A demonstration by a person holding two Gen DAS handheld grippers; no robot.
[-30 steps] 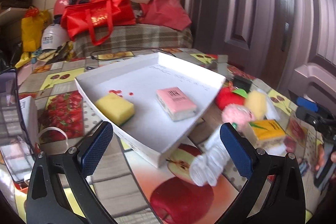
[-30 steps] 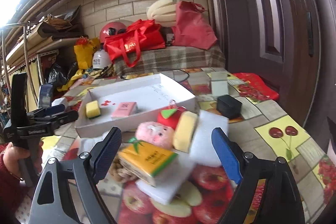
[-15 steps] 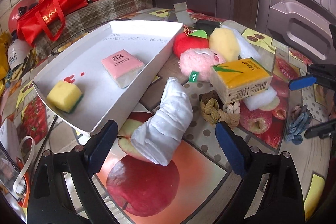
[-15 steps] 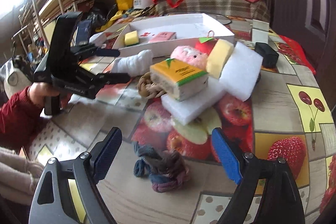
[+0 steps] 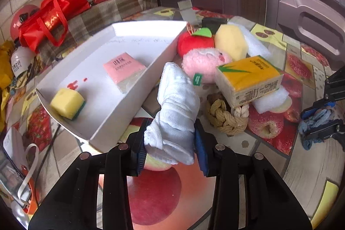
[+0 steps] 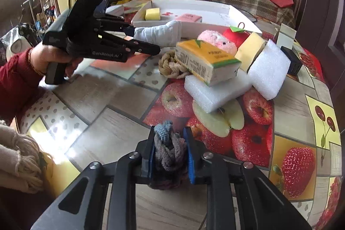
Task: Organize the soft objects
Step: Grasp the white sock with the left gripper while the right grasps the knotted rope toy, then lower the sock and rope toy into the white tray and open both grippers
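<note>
My left gripper [image 5: 170, 143], low in the centre of its own view, is clamped on the near end of the rolled white cloth [image 5: 175, 109], which juts up toward the middle of the frame just beside the white tray [image 5: 138, 87] holding a yellow sponge [image 5: 67, 103] and a pink pack [image 5: 124, 67]. My right gripper [image 6: 170, 156], at the bottom centre of its view, is squeezed on the blue-grey knotted rope [image 6: 169, 148]. The remaining soft things, with the tissue pack [image 6: 204, 61] on white foam [image 6: 215, 92], sit piled in the upper right of that frame.

White rolled cloth [image 5: 175, 109] ribbed, matt; knitted yarn bundle [image 6: 169, 149] fuzzy; tablecloth [image 6: 103, 109] glossy, smooth.
</note>
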